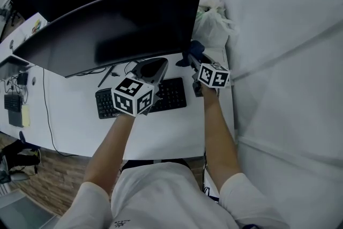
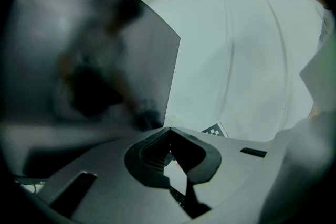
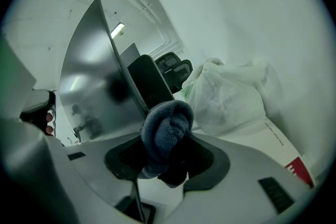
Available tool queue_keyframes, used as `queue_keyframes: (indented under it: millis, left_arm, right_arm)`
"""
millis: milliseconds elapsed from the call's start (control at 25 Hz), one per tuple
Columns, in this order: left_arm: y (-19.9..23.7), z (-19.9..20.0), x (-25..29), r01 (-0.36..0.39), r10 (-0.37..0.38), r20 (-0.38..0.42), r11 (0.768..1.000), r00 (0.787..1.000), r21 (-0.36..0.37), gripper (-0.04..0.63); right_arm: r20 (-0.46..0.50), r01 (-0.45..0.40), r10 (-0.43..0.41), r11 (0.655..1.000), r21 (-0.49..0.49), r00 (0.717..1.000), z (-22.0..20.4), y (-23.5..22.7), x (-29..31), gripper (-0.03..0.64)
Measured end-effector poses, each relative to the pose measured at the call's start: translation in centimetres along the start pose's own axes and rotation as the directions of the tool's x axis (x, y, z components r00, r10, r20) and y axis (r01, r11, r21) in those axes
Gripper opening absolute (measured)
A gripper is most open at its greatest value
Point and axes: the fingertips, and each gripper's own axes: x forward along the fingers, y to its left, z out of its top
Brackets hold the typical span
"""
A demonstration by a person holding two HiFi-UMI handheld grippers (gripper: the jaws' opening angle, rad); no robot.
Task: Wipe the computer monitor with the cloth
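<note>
A wide, dark computer monitor stands on the white desk. My right gripper is by the monitor's lower right corner, shut on a bunched blue cloth. In the right gripper view the cloth bulges out between the jaws, just off the screen's edge. My left gripper is below the screen's bottom edge, above the keyboard. Its jaws meet at the tips with nothing in them, and the screen fills the left of that view.
A black keyboard lies on the desk under the grippers. A white plastic bag sits behind the monitor's right end against the white wall. Beside the bag lies a red-and-white box. Cables run down the desk at left.
</note>
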Motion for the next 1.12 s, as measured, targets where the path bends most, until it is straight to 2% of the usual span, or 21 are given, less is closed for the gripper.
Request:
queue_keyframes:
  millis: [160,360,560,800,880,960,1120]
  left_arm:
    - [0.6,-1.0,0.5,-0.030,0.030,-0.003,1.000,1.000,-0.006,0.011]
    - [1.4,-1.8,0.7,-0.067,0.067,-0.004,0.998,0.998,-0.015,0.011]
    - [2.1,-2.5,-0.1,-0.082,0.082,-0.015,0.996,0.997,-0.021,0.011]
    - [3.4,-3.0,-2.3,-0.098,0.098,-0.010,0.995,0.995,-0.028,0.011]
    - [4.0,-3.2,-3.1,-0.101,0.100,-0.008,0.994,0.995,-0.031,0.011]
    - [4.7,-3.5,-4.0,-0.099,0.099,-0.010,0.995,0.995,-0.032,0.011]
    - [6.3,-3.6,-5.9,-0.099,0.099,-0.009,0.995,0.995,-0.030,0.011]
  right_arm:
    - [0.044,0.015,-0.020,0.994,0.106,0.999,-0.5,-0.2,0.3,0.198]
    - [0.113,0.024,-0.057,0.962,0.271,0.992,-1.0,-0.1,0.0,0.198]
    - [0.166,0.007,-0.084,0.909,0.418,0.983,-2.0,0.4,0.0,0.198]
    - [0.230,-0.038,-0.116,0.819,0.572,0.966,-2.5,1.0,0.2,0.198]
    - [0.246,-0.053,-0.124,0.792,0.609,0.961,-2.9,1.6,0.3,0.198]
    - [0.248,-0.061,-0.123,0.779,0.625,0.961,-3.4,2.4,0.6,0.198]
    - [0.229,-0.068,-0.093,0.790,0.610,0.969,-4.3,5.2,2.1,0.198]
